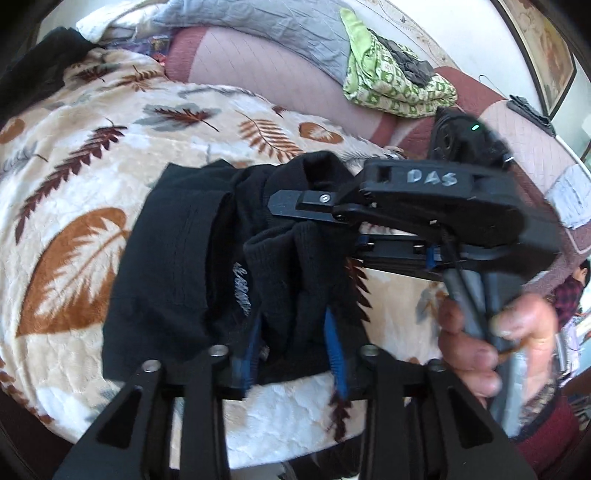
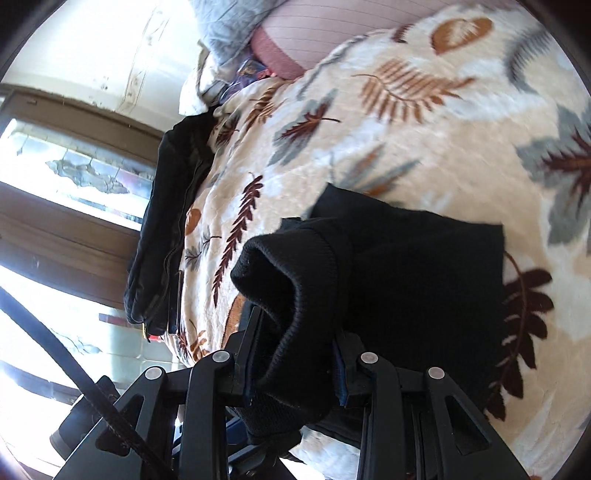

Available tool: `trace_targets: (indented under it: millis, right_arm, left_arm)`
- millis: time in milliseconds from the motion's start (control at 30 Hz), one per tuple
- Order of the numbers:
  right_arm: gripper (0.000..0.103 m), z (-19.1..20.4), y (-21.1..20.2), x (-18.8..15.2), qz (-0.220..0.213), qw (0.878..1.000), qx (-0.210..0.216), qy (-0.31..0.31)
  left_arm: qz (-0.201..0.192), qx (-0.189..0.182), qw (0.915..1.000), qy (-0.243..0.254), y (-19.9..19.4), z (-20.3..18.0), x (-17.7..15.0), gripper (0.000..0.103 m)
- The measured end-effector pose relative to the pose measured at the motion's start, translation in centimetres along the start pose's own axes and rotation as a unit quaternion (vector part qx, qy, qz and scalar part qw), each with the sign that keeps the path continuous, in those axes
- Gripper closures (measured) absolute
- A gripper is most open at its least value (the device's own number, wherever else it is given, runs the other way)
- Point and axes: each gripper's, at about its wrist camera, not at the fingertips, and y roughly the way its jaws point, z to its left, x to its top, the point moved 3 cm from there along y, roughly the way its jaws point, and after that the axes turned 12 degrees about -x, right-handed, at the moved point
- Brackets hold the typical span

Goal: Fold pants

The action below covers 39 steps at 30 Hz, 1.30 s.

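The black pants [image 1: 177, 266] lie partly folded on a leaf-patterned blanket [image 1: 74, 177]. My left gripper [image 1: 293, 332] is shut on a ribbed cuff of the pants, which bunches between its blue pads. My right gripper [image 1: 291, 206] comes in from the right, side-on, with its fingers clamped on the same bunch of black fabric. In the right wrist view the right gripper [image 2: 295, 362] is shut on the ribbed cuff [image 2: 291, 273], and the rest of the pants [image 2: 424, 266] spread flat beyond it.
A green patterned cloth [image 1: 391, 85] and a grey pillow [image 1: 266, 29] lie on the pink sofa back [image 1: 258, 70]. A black jacket [image 2: 166, 229] lies at the blanket's edge near a window [image 2: 55, 177]. A person's hand [image 1: 491, 339] holds the right gripper.
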Motion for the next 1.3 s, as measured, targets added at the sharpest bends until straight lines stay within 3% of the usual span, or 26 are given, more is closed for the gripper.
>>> trace_targets:
  millis: [200,400,633,700,800,900,967,1067,1200,1233,1300]
  right_arm:
    - [0.072,-1.9,0.0,0.0,-0.007,1.000,0.015,0.014]
    - [0.074,-2.7,-0.8,0.1,-0.016,0.999,0.032,0.009]
    - [0.074,-5.5,-2.4,0.6,-0.037,0.998,0.036,0.026]
    - [0.062,-6.4,-2.6,0.7,-0.044,0.998,0.027,0.031]
    - [0.040,-9.2,-3.8,0.8,-0.083,0.994,-0.025,0.071]
    - [0.040,-11.5,-6.4,0.3,-0.147,0.982,-0.055,0.105]
    - [0.041,-12.0,-8.3,-0.3,-0.183,0.976,-0.028,0.111]
    - [0.046,-10.6,-9.5,-0.8,-0.198,0.975,0.048,0.085]
    - [0.047,-7.8,-7.0,-1.4,-0.139,0.974,0.167,0.063]
    - [0.047,-7.3,-5.8,-1.7,-0.118,0.976,0.174,0.059]
    - [0.047,-6.9,-3.7,-2.3,-0.083,0.984,0.145,0.054]
  left_arm:
    - [-0.013,-0.031,0.9994,-0.001,-2.7,-1.3,-0.6,0.046]
    - [-0.030,-0.056,0.9961,-0.062,-4.2,0.7,0.0,0.044]
    - [-0.039,-0.036,0.9948,-0.087,-4.9,2.2,0.0,0.040]
    - [-0.033,-0.028,0.9954,-0.085,-4.5,2.3,-0.2,0.040]
    - [-0.030,-0.009,0.9969,-0.072,-4.4,2.0,0.0,0.040]
    - [-0.034,0.016,0.9981,-0.048,-4.4,1.7,0.8,0.040]
    - [-0.033,0.037,0.9982,-0.032,-3.7,1.9,1.4,0.040]
    - [-0.018,0.058,0.9977,-0.030,-2.1,2.7,2.2,0.040]
    - [-0.005,0.075,0.9964,-0.038,-0.1,3.9,2.4,0.040]
    - [-0.004,0.085,0.9958,-0.033,0.1,4.1,2.3,0.040]
    - [-0.002,0.097,0.9949,-0.025,0.4,4.4,1.8,0.040]
